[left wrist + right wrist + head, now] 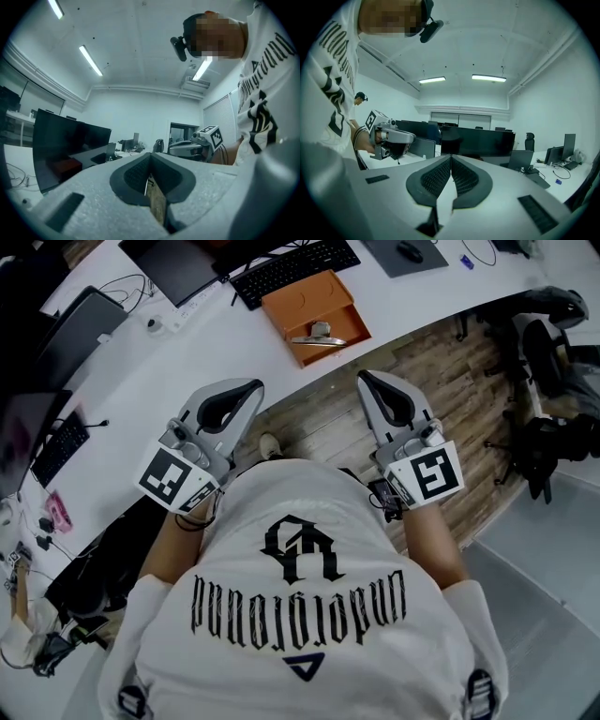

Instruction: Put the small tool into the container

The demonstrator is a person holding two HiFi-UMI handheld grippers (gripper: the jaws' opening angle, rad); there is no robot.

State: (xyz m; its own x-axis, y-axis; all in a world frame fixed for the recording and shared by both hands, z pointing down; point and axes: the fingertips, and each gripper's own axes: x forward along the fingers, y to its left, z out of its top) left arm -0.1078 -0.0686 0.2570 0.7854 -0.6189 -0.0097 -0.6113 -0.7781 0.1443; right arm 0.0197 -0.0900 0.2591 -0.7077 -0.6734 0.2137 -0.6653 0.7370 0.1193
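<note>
Head view: small tool [317,338] lies inside orange container [286,304].
This side of the container, left gripper [251,386] and right gripper [365,379] hang with jaws pressed together, both empty.

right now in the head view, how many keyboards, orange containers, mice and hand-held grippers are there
keyboards: 2
orange container: 1
mouse: 1
hand-held grippers: 2
total: 6
</note>
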